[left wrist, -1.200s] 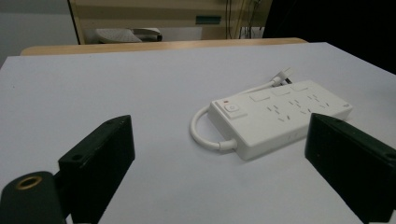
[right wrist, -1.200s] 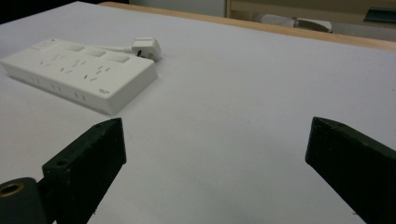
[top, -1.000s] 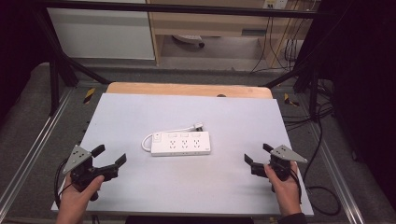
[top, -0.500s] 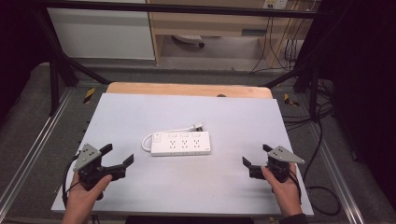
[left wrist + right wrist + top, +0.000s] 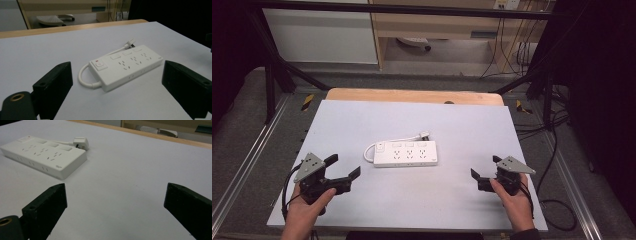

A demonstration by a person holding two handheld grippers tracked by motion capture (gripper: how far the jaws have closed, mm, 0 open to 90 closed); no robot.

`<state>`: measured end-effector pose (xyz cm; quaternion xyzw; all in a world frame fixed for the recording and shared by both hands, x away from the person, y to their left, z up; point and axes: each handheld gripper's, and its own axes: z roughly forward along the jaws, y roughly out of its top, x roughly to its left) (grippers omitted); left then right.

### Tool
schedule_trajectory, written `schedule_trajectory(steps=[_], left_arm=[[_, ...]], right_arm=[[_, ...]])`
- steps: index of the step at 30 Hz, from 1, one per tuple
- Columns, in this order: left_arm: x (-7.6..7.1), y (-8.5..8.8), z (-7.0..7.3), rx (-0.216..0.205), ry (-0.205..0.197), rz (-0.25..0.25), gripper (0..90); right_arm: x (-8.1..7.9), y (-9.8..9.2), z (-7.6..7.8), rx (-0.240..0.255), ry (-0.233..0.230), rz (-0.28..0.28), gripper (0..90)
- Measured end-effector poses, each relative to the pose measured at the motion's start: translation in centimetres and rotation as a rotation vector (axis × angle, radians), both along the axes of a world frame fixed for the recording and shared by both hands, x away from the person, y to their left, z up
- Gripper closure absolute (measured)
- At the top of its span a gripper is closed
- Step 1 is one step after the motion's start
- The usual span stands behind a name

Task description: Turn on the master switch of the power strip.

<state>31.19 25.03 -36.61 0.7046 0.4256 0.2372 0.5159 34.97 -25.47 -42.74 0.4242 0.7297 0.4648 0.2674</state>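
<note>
While the white power strip (image 5: 406,153) lies flat mid-table, its short cord (image 5: 371,150) looped at one end and its plug (image 5: 425,134) behind it, the left gripper (image 5: 343,171) has moved closer, jaws wide and empty, the strip ahead between its fingers (image 5: 53,86). Probably a reach is beginning. The right gripper (image 5: 484,173) waits well apart, also wide open, empty. Nothing lies on the table (image 5: 472,125) between either gripper and the strip.

Smooth white plastic power strip (image 5: 406,153) on a matt pale table top (image 5: 462,125) edged in wood; jaws matt black.
</note>
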Motion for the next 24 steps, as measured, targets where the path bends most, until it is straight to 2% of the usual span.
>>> schedule_trajectory(steps=[7, 11, 14, 17, 20, 24], left_arm=[[0.3, -1.3, 0.7, -0.003, 0.002, -0.017, 10.2], [0.6, -1.9, 1.5, -0.017, -0.013, -0.022, 8.2], [0.8, -2.1, 1.7, -0.039, -0.047, -0.017, 4.7], [1.2, -2.4, 1.7, -0.039, -0.074, 0.004, 4.6], [1.6, -2.7, 1.9, -0.034, -0.065, 0.007, 5.0], [2.2, -3.4, 2.1, -0.003, -0.065, 0.023, 6.4]], right_arm=[[-0.2, -0.2, 0.2, 0.002, -0.007, -0.013, 4.9], [-0.3, -0.2, 0.3, 0.004, -0.012, -0.013, 4.3], [-0.2, -0.2, 0.2, 0.008, -0.004, -0.016, 3.8], [-0.1, -0.3, 0.1, 0.008, -0.002, -0.016, 3.6], [-0.1, -0.4, 0.1, 0.008, -0.001, -0.016, 3.5], [-0.2, -0.6, -0.1, 0.011, 0.009, -0.031, 3.6]])
